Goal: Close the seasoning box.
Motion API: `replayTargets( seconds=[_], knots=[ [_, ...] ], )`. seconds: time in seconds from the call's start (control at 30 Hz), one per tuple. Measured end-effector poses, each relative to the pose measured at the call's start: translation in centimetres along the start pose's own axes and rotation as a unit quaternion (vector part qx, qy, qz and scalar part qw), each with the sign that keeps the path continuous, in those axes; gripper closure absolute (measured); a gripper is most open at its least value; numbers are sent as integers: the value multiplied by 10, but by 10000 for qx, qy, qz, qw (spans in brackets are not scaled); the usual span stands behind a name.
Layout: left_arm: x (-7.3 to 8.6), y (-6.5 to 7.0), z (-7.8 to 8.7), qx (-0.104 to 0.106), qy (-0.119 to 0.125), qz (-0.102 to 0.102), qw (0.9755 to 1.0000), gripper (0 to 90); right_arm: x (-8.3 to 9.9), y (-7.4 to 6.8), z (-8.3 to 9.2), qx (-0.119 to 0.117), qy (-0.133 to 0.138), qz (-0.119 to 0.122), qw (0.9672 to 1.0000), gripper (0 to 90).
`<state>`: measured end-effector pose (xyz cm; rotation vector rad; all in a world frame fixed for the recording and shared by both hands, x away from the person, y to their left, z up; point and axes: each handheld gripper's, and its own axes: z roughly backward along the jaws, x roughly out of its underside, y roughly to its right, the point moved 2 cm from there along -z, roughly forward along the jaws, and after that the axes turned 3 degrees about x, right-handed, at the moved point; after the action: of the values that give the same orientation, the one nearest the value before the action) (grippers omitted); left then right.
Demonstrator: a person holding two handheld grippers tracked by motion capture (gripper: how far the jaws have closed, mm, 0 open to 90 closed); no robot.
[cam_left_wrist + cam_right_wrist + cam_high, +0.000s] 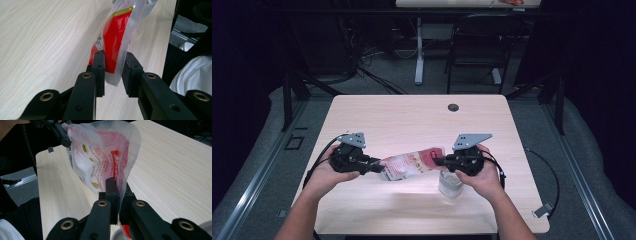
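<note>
Pouch (412, 166) hides most of a clear cup (450, 184) behind it

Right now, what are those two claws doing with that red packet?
Right claw clamped on packet end. Left claw around the other end, barely gripping. Packet off the table. Clear cup under right hand.

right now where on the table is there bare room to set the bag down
The far half of the table, from the bag back to the cable hole, is bare. So is the near strip left of the clear cup. It is crowded around the cup, under the right gripper.
</note>
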<state>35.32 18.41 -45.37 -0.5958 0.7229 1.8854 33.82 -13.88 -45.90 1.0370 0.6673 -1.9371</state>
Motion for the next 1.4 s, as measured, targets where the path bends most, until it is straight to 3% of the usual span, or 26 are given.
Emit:
replayTargets(
  seconds=[0.47,1.4],
  knots=[
    [-11,3,4,-54,-83,-38,9999,752,3,2,5,18,60,-95,9999,892],
    [-13,4,4,8,-147,-70,9999,751,3,-1,7,80,72,-43,9999,886]
  ],
)
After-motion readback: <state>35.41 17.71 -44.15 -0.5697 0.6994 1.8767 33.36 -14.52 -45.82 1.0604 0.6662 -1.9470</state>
